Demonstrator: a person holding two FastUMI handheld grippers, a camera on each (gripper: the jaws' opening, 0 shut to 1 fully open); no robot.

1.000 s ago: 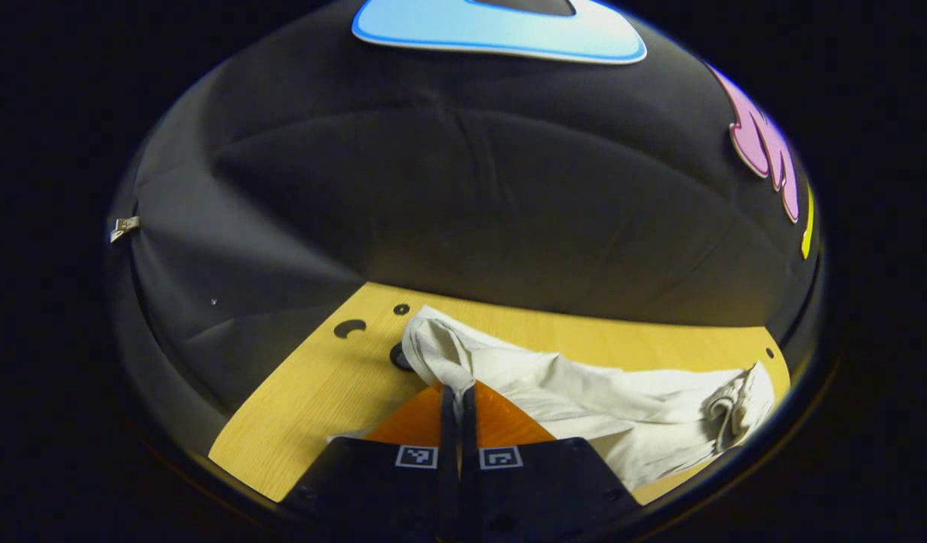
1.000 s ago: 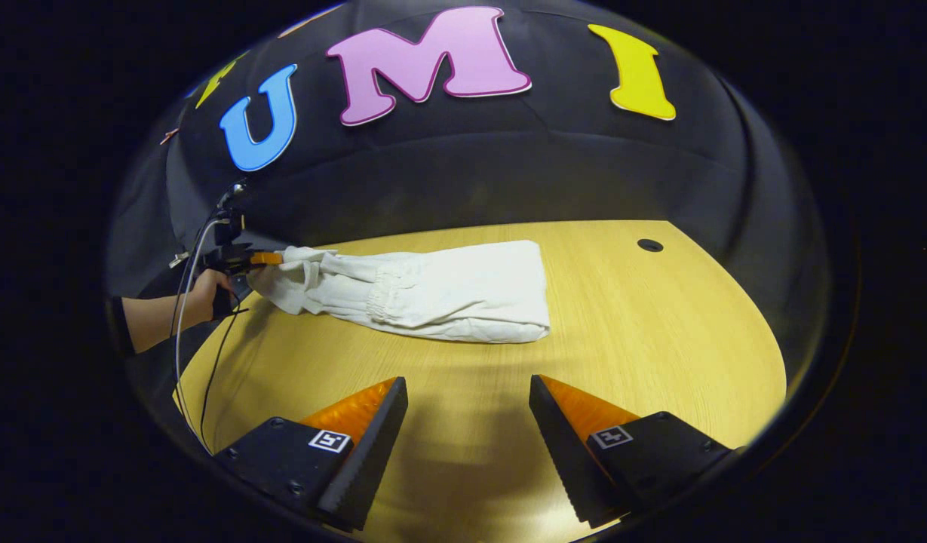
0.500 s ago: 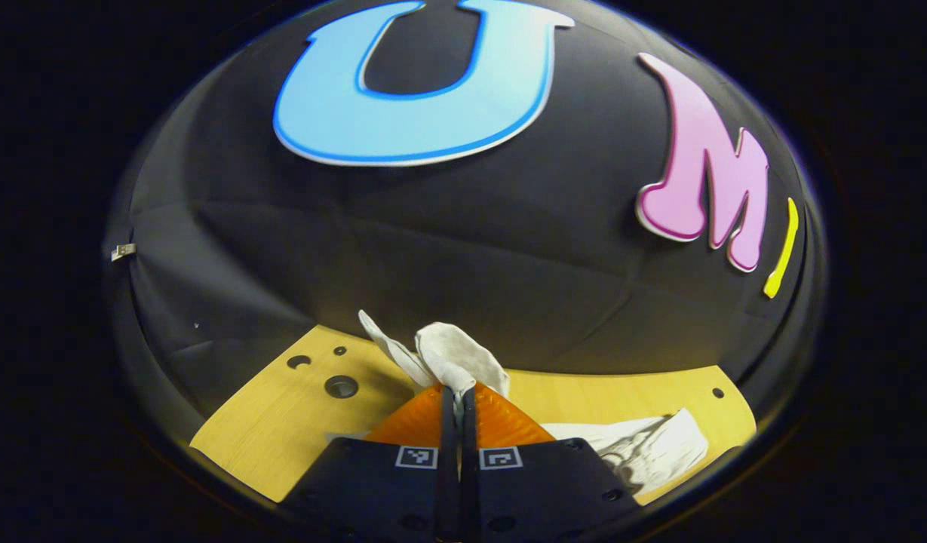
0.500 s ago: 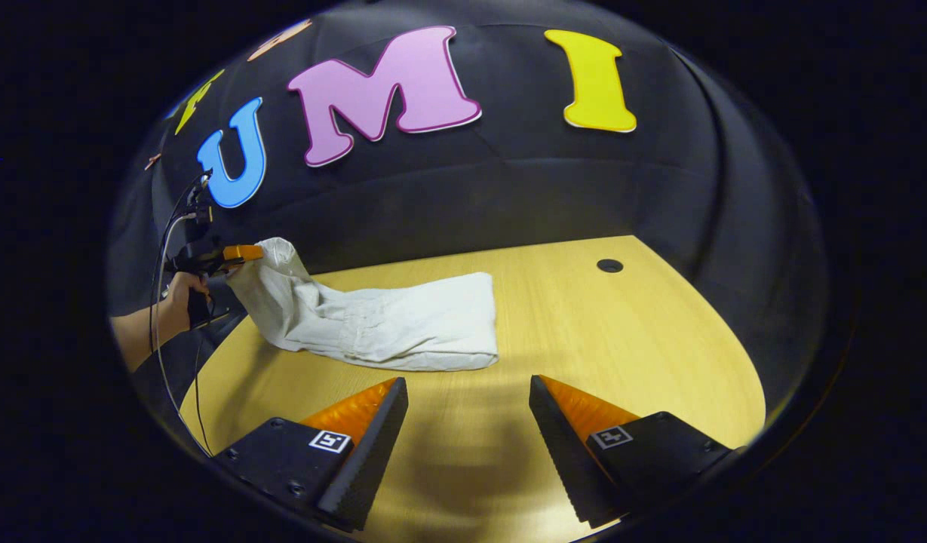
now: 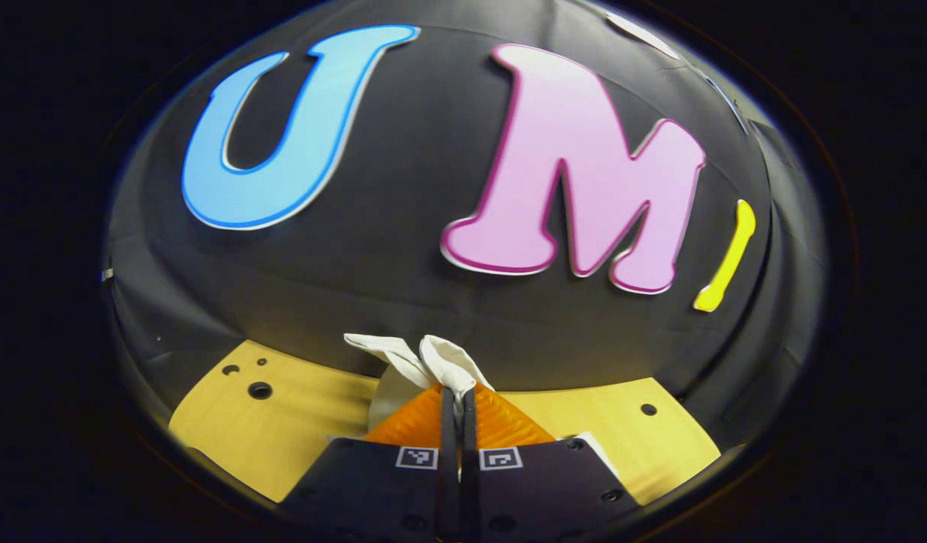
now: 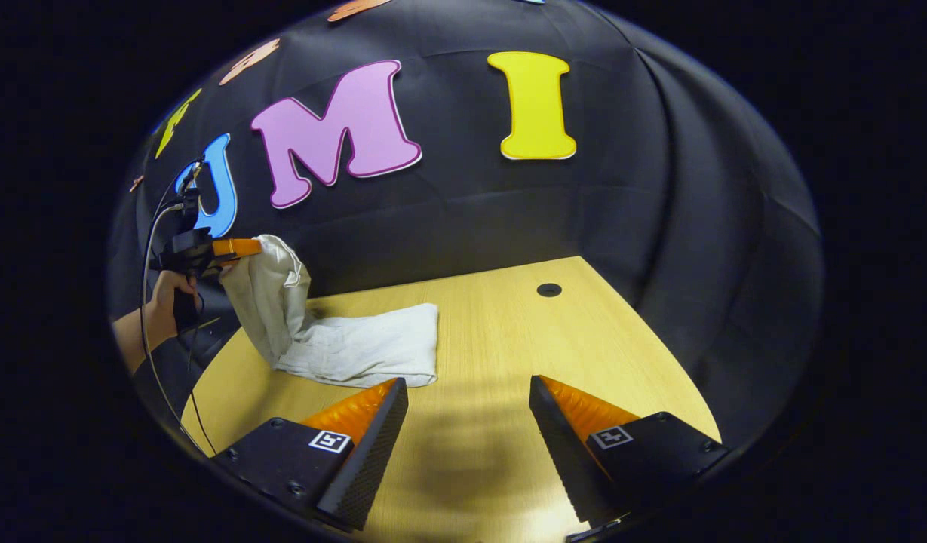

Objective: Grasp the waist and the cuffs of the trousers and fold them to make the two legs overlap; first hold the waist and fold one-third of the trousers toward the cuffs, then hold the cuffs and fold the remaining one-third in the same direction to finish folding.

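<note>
Your left tool (image 5: 456,392) is clenched on one end of the trousers (image 6: 357,348), lifting it off the counter (image 6: 508,332). Your right tool (image 6: 469,392) is released, grasping nothing.

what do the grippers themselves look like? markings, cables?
Each gripper (left gripper, right gripper) has two wedge-shaped fingers with ridged inner faces on black blocks, each block bearing a square black-and-white tag. Seen from the right gripper view, the left one has a black handle trailing thin cables.
</note>
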